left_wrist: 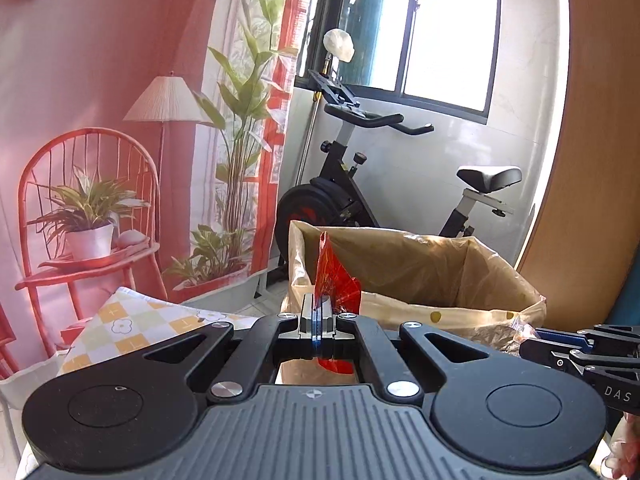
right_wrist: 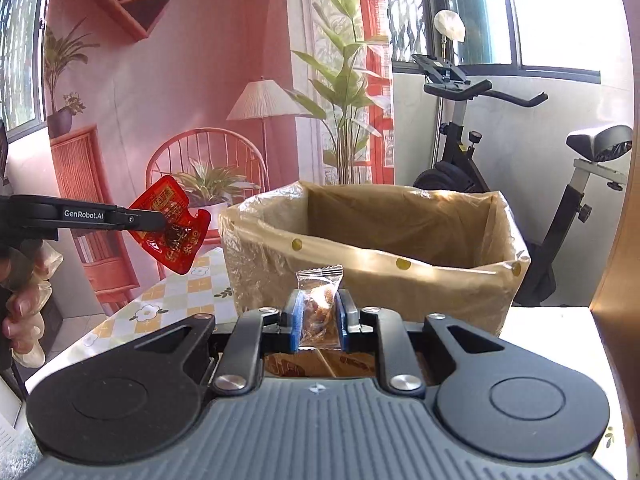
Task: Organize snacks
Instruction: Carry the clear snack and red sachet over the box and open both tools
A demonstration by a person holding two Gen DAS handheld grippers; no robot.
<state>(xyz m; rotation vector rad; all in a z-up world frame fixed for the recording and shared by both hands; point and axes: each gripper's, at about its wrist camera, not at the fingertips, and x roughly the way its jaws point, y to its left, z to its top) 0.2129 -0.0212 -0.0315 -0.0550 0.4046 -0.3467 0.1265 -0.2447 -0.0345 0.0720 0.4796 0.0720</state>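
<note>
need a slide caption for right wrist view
Right gripper holds clear snack packet before lined box; left gripper holds red packet.

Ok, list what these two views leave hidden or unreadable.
- Box floor and contents: both views, hidden by its near wall and plastic liner.
- Red packet print: too small in the right wrist view; edge-on in the left claw in the left wrist view.
- Clear packet lower end: right wrist view, covered by the right claw.
- Table under both claws: blocked by their bodies.

A lived-in home room — an exercise bike (left_wrist: 400, 184) stands under the window (left_wrist: 432, 28) at upper right, a printed backdrop (left_wrist: 100, 120) of chair, lamp and plants fills the left.
</note>
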